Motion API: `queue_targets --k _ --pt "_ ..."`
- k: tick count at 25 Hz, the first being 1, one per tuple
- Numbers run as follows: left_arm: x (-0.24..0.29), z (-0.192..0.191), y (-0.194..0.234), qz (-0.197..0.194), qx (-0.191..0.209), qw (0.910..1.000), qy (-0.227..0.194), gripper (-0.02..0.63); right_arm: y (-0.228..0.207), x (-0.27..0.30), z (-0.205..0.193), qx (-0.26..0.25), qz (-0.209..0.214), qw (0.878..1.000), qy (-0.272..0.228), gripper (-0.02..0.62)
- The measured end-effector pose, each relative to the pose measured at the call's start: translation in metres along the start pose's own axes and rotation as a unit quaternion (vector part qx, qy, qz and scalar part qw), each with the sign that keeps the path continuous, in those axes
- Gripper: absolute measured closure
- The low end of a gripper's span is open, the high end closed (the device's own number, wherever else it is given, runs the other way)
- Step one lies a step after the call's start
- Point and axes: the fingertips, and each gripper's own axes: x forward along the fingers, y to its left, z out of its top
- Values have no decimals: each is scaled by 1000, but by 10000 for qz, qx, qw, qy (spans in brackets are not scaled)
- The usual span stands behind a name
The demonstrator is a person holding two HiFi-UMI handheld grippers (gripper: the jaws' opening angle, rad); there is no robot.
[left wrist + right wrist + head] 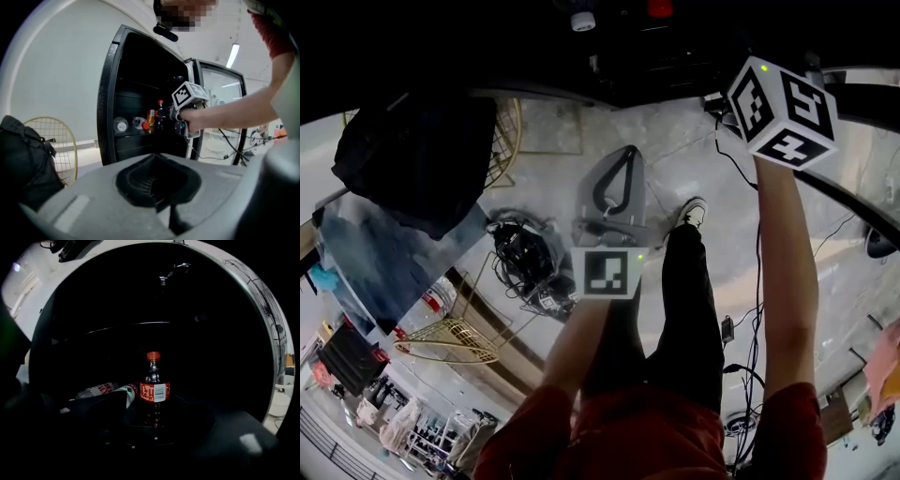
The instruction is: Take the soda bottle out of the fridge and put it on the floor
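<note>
Right gripper (157, 425) wide apart, soda bottle (153, 390) upright between, seemingly untouched.

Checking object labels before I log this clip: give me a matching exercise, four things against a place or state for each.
Things:
1. soda bottle
2. clear bottle
3. left tool
4. black bag

Places or states:
A. lying on its side in the fridge
B. outside, left of the fridge
C. upright in the fridge, red cap
D. shut, empty, short of the fridge

Pairs: 1-C, 2-A, 3-D, 4-B.
</note>
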Motion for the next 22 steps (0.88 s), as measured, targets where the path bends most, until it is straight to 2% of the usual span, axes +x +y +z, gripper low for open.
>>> queue_targets --k 5,14,18,22 --pt "2 2 1 -19 -38 10000 -49 606 -6 28 8 12 -157 9999 15 270" --pt "1 -2 2 -41 -72 10000 21 606 -16 60 13 -189 -288 9991 229 270" --pt "1 -4 4 -31 -108 9999 44 606 -13 67 3 -518 -204 9976 417 272" --pt "-1 -6 7 -37 -71 9999 88 606 -12 67 1 -458 -188 9981 355 285"
